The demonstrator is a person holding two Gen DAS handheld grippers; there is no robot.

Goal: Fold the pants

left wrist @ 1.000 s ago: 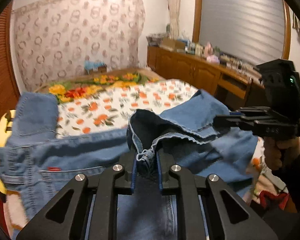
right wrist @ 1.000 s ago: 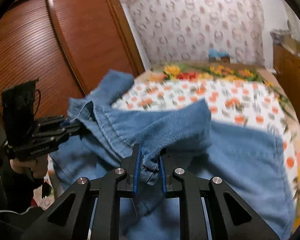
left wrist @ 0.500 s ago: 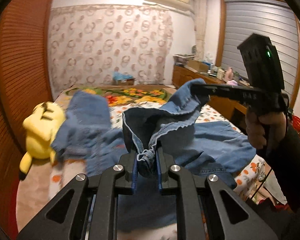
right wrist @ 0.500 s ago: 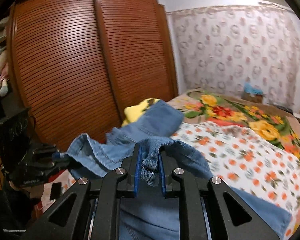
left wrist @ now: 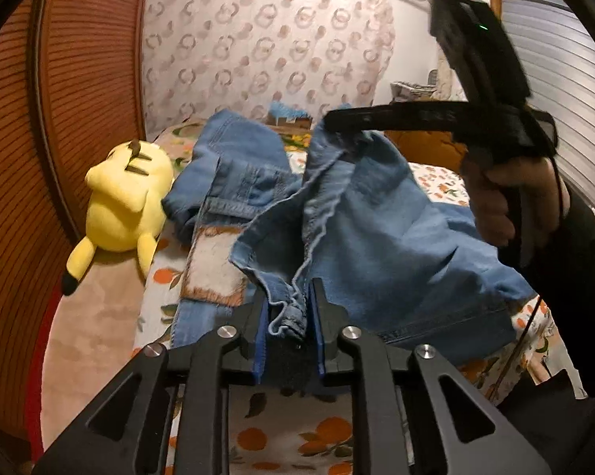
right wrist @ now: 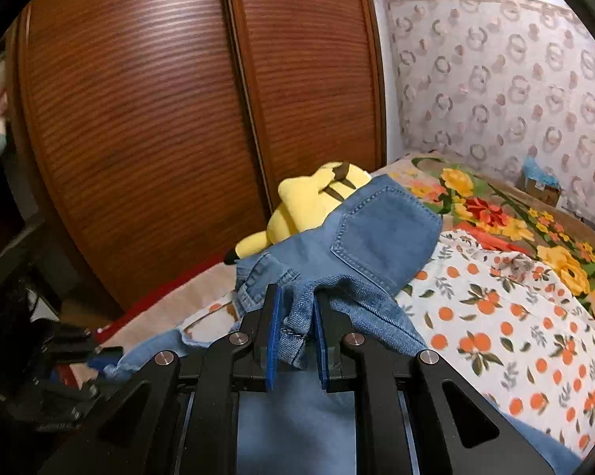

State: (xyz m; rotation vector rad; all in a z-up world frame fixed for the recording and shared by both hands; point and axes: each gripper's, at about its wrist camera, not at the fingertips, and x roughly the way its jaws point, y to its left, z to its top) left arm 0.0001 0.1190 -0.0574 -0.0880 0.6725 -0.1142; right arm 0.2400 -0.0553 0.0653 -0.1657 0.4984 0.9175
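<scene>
Blue denim pants (left wrist: 376,233) lie across a bed with an orange-print sheet (right wrist: 507,324). My left gripper (left wrist: 287,308) is shut on a bunched hem of the pants, low over the bed's near edge. My right gripper (right wrist: 295,312) is shut on another hem and holds it raised; it also shows in the left wrist view (left wrist: 333,122), above and beyond the left one. The back pocket end of the pants (right wrist: 380,233) rests at the far side by the plush toy.
A yellow plush toy (left wrist: 125,194) sits at the bed's left edge against a brown slatted wardrobe (right wrist: 159,118). A floral blanket (right wrist: 515,213) covers the far end of the bed. A patterned curtain (left wrist: 266,51) hangs behind. A wooden dresser stands at the right.
Both grippers have swung the held hems left and toward the waist end, so the views now turn to the wardrobe and plush toy. The right gripper has risen higher. Both stay shut on denim.
</scene>
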